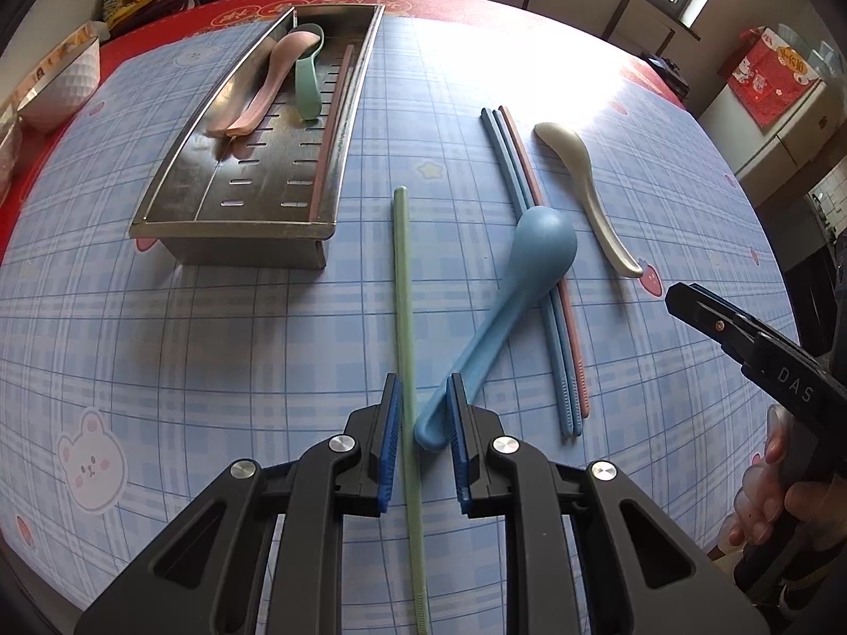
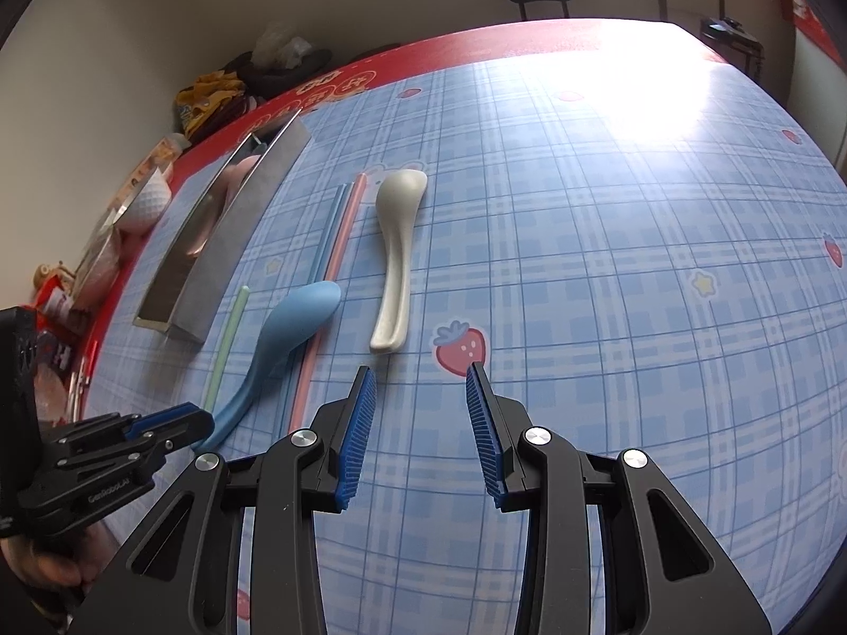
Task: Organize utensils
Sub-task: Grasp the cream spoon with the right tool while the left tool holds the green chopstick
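L gripper [image 1: 421, 402] narrow round green chopstick [image 1: 405, 328], no squeeze; R gripper [image 2: 422, 394] wide, empty.

tray [image 1: 233, 222]: brushed metal, dull sheen
blue spoon [image 1: 529, 264]: matt plastic
cream spoon [image 1: 582, 180]: glossy
tablecloth [image 1: 212, 344]: smooth, sheeny
gripper pads [image 2: 360, 423]: ribbed blue rubber

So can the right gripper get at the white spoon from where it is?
Probably yes: the right gripper is open and empty, the white spoon lies just ahead on bare tablecloth, clear of the chopsticks.
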`<state>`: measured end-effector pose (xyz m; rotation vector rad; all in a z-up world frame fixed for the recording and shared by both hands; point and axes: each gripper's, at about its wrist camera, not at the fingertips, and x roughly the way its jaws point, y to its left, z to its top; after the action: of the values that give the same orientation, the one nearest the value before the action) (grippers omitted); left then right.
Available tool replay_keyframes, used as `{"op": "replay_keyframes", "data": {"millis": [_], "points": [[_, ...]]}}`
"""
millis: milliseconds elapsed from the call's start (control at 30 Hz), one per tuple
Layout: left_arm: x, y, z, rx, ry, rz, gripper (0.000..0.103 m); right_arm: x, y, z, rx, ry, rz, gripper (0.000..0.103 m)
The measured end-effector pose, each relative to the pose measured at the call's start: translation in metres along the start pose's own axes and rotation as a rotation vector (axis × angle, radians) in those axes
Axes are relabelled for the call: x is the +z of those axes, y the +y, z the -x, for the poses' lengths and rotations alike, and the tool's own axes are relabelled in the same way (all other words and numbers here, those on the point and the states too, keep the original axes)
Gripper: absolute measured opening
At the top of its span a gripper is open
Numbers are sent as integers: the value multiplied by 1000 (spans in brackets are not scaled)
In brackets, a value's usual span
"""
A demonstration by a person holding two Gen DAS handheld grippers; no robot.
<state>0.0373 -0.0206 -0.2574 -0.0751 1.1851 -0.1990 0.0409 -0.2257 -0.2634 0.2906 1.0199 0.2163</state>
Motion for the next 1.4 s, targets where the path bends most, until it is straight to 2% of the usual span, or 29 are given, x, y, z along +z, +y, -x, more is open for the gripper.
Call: {"op": "replay_keyframes", "data": {"millis": [367, 533, 633, 800, 833, 900, 1167, 1400], "points": [[0, 12, 9, 61, -20, 26, 17, 0, 1, 3, 10, -12, -8, 36], [3, 11, 5, 94, -14, 4, 17, -2, 0, 5, 12, -11, -12, 36], [2, 8, 1, 84, -2, -8, 18, -3, -1, 6, 9, -11, -13, 36], [0, -3, -4, 130, -6, -81, 17, -5, -4, 8, 5, -12, -22, 36], [-1, -4, -4, 130, -4, -87, 16, -5, -4, 8, 6, -13, -21, 36], [-4, -3, -3, 128, -6, -96, 6, -4, -5, 7, 8, -13, -21, 36], [-6, 5, -1, 87, -2, -72, 6, 15, -5, -6, 5, -13, -5, 36], [-3, 9, -1, 68, -3, -78, 6, 49, 7, -44, 1, 13, 41, 36]]}}
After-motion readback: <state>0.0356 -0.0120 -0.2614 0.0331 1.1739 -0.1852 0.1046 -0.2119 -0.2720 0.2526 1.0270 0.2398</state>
